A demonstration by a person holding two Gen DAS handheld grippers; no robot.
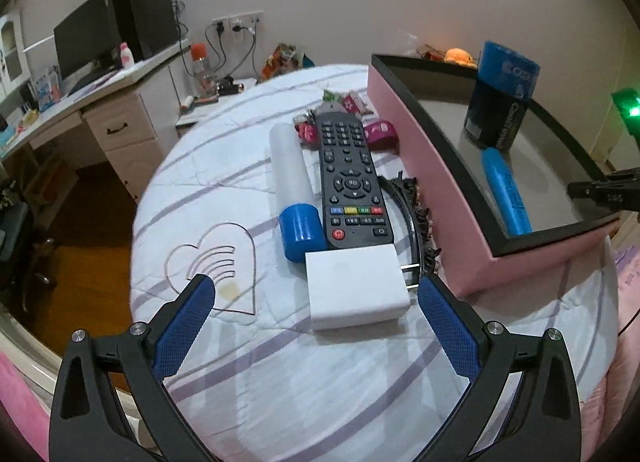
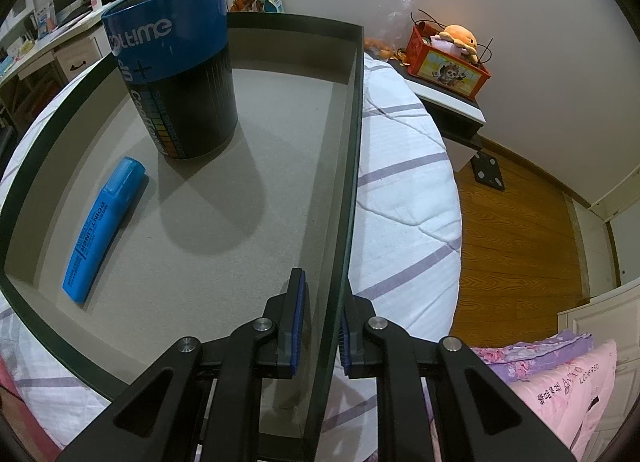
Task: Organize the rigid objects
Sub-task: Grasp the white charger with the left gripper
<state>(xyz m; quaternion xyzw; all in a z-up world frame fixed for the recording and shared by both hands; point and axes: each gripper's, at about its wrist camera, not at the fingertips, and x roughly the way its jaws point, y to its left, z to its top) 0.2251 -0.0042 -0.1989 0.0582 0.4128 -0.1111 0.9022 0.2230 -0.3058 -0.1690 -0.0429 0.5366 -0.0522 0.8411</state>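
Two grippers are mine to run over a striped bed (image 1: 320, 382), and I take things from the biggest down. Ahead and to the right of my left gripper (image 1: 316, 326) sits the pink box (image 1: 416, 166), black-rimmed with a grey floor. My right gripper (image 2: 320, 326) is clenched on that box's right wall (image 2: 340, 222), one finger inside and one outside, the wall pinched between the blue pads. Far ahead and left of the right gripper a blue and black can (image 2: 180, 74) stands upright in the box. Nearer, to the left, a blue highlighter (image 2: 104, 230) lies flat on the box floor, apart from the can.

My left gripper hangs released, jaws spread wide, holding nothing. Straight ahead of it a black remote (image 1: 350, 182) lies on the bed, pointing away from me. Just left of the remote lies a white tube (image 1: 290, 166) with a blue cap (image 1: 300, 232), the cap end nearest me. A dark headband (image 1: 412, 218) lies between the remote and the box. A white charger (image 1: 356, 288) lies closest, just beyond the fingertips and toward my right finger, its prongs pointing at the box; its far edge touches the remote's near end. Beyond the remote sits a magenta object (image 1: 382, 136), with a few small red and pink items that I cannot make out.
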